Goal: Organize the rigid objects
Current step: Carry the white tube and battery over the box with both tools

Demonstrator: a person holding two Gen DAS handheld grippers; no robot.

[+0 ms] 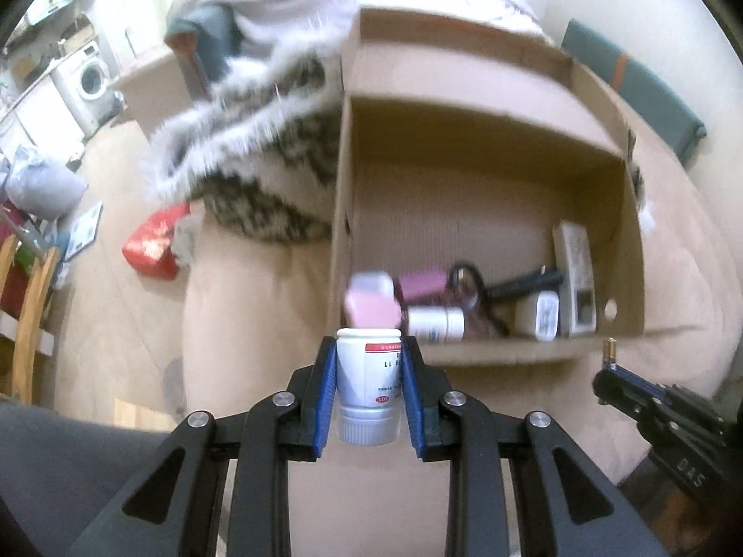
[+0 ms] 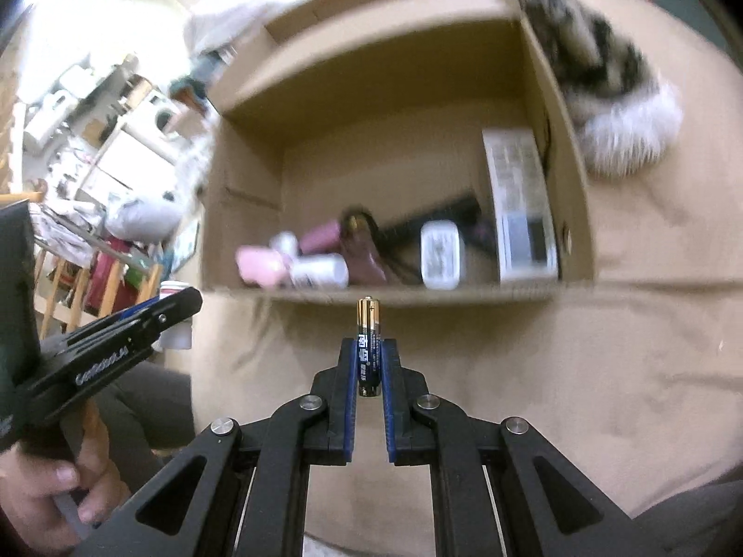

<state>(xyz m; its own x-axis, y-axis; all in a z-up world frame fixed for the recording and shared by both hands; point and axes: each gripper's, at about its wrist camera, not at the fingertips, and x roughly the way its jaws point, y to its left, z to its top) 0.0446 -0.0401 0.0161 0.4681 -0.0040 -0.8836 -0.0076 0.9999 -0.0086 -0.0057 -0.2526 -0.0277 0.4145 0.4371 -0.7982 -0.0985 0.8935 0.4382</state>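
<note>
1. Left gripper [image 1: 369,387]: blue pads [image 1: 326,399] clamped on both sides of a white bottle [image 1: 368,383], cap end toward the camera, base pointing at the box. Red label strip on the bottle, print unreadable.
2. Right gripper [image 2: 370,366]: nearly closed, pinching a battery [image 2: 368,346] upright between the fingertips, gold tip up and clear of the fingers.
3. Both held above a tan bedcover [image 2: 627,371], just short of the box's near wall.
4. Box [image 1: 483,106]: open cardboard, sitting on the bedcover, flaps up at the back.
5. Box contents along the near wall, left to right in the right wrist view: pink case [image 2: 260,267], small white bottle [image 2: 320,271] lying on its side, maroon item [image 2: 364,255], black tool [image 2: 432,216] behind, white charger [image 2: 440,255], tall white carton [image 2: 520,204] against the right wall. Blurred, so finer detail is unclear.
6. Fur-trimmed patterned blanket [image 1: 260,139] piled against the box's left side in the left wrist view.
7. Red package [image 1: 153,241] on the floor left of the bed.
8. Washing machine [image 1: 93,76] in the far background.
9. Left wrist view catches the right gripper at lower right with the battery tip showing; right wrist view shows the left gripper at left, person's hand [image 2: 51,496] on its handle.
</note>
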